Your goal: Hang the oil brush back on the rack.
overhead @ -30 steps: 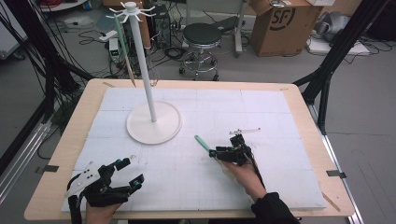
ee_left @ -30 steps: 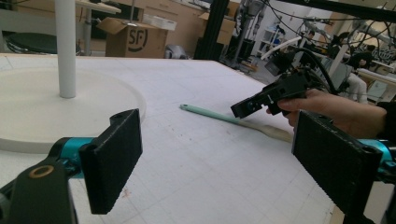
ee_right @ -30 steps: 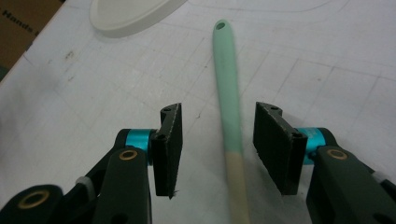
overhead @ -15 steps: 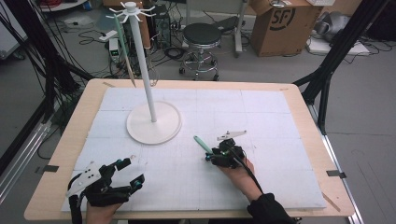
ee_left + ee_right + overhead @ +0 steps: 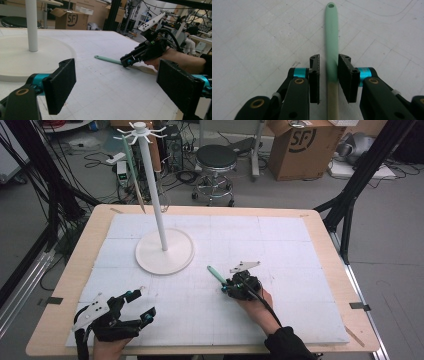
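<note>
My right gripper (image 5: 328, 75) has slid forward along the green-handled utensil (image 5: 331, 37), jaws just closing; its handle lies between them, pads not yet pressing. My left gripper (image 5: 117, 82) hangs with jaws wide and bare.

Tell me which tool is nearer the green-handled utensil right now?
Right. The right tool straddles the green-handled utensil, its jaws just closing around it. The left tool sits open, well apart, near the table's front left corner.

We see even, bright indoor light across high view, soft and slightly low in detail. White table mat (image 5: 280, 250) shows no glare, faint shadows. Left gripper view: near jaws soft, background bright, slightly washed. Right gripper view: green handle (image 5: 331, 37) blurred along its edges.
</note>
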A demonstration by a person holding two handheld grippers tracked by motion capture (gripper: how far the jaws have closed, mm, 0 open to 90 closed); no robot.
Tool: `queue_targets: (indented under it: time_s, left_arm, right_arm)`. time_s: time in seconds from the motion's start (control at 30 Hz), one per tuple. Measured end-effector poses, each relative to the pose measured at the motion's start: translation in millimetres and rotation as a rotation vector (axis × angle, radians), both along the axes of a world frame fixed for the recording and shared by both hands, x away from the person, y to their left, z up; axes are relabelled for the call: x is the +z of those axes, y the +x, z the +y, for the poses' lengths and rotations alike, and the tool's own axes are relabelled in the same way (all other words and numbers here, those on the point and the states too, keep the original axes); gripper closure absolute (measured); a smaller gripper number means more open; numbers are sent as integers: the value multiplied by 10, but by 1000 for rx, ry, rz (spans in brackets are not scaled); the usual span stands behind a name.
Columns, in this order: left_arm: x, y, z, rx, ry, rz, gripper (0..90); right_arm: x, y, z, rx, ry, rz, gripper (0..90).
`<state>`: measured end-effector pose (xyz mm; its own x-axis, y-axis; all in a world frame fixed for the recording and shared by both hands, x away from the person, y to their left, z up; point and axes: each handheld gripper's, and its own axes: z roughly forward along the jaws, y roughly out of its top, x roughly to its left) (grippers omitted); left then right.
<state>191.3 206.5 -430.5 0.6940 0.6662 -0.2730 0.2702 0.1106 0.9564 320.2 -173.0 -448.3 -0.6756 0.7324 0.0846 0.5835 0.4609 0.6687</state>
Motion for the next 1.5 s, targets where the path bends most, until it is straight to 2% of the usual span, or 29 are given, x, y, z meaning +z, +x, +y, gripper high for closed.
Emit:
queue_targets:
  time_s: [0.07, 0.3, 0.73, 0.97, 1.03, 1.1, 1.2, 1.27, 1.5]
  left_arm:
    - [1, 0, 2, -1, -4, -1, 167]
    - [-1, -1, 0, -1, -2, 0, 167]
    - [-1, -1, -4, -7, -2, 2, 170]
    - [-4, 4, 17, -1, -6, 2, 170]
    - [-6, 6, 24, -2, -6, 3, 170]
    - [-6, 7, 24, -2, -6, 4, 170]
    - [-5, 7, 18, -3, -6, 2, 170]
    - [-4, 7, 18, -2, -5, 2, 170]
    - [-5, 5, 14, -1, -3, 4, 170]
  right_arm:
    - [-6, 23, -24, 0, 21, 15, 719]
    - [-1, 39, -39, 0, 22, 24, 772]
    - [12, 32, -23, 6, -11, 4, 815]
    - [26, 18, -19, -13, 6, 6, 825]
    - [53, 13, -39, -18, 34, -5, 825]
    - [97, 15, -76, -22, 95, 0, 824]
    - [172, 8, -120, -33, 162, -19, 824]
    - [232, -7, -121, -25, 197, -47, 824]
    - [491, -37, -78, 25, 381, -161, 823]
